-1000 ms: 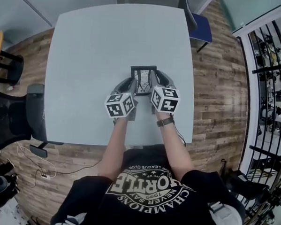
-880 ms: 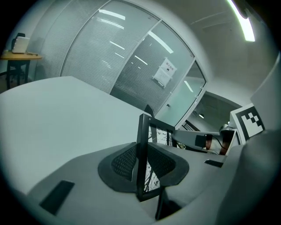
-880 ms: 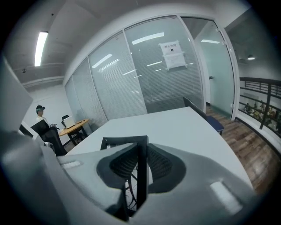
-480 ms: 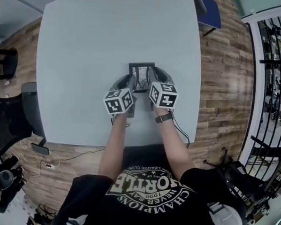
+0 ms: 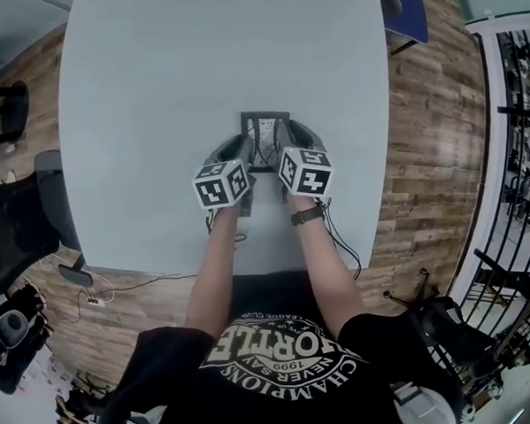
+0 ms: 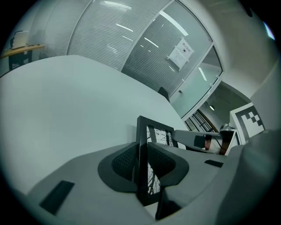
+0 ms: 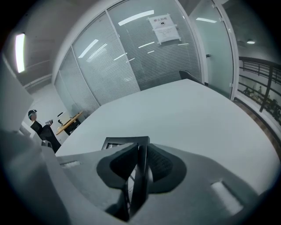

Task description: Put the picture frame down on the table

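A small black picture frame (image 5: 264, 137) with a black-and-white print is held over the middle of the pale grey table (image 5: 146, 112). My left gripper (image 5: 248, 149) is shut on its left edge and my right gripper (image 5: 281, 147) is shut on its right edge. In the left gripper view the picture frame (image 6: 145, 167) stands on edge between the ribbed pads, with the other gripper's jaw behind it. The right gripper view shows the picture frame (image 7: 137, 176) pinched edge-on between the jaws. Whether the frame touches the tabletop is hidden.
A black office chair (image 5: 21, 220) stands off the table's left side and a blue chair (image 5: 408, 12) at the far right corner. Cables (image 5: 101, 291) lie on the wooden floor near the table's front edge. Black railings (image 5: 517, 131) run along the right.
Both grippers and the frame have moved slightly farther from the table's front edge; the head view has shifted. The grip on the frame is unchanged.
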